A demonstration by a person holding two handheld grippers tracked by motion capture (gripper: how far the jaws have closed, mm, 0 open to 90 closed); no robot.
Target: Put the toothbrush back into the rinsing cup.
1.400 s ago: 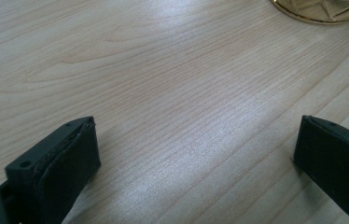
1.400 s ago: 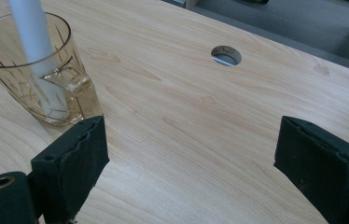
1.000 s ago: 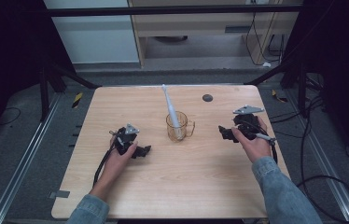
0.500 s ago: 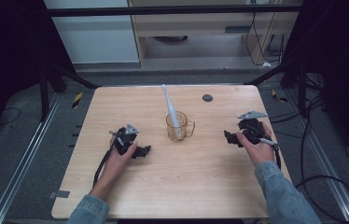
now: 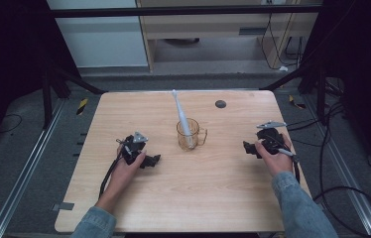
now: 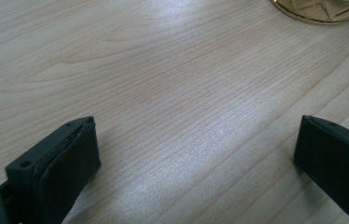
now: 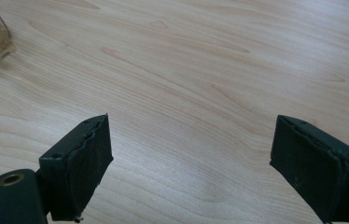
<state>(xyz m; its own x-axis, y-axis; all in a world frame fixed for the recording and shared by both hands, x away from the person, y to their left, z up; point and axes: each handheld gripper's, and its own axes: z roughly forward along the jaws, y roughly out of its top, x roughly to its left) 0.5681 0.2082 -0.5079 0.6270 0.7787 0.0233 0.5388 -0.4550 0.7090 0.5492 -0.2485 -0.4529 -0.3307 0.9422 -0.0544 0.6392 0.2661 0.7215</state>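
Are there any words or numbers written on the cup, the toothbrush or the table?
None can be read.
glass cup: clear amber glass, no print visible.
toothbrush: plain white, any marking too small to tell.
table: bare wood grain; the dark round spot carries no lettering that can be made out.

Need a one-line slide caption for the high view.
Person rests two open grippers, left gripper and right gripper, on a wooden table flanking a glass mug holding an electric toothbrush.
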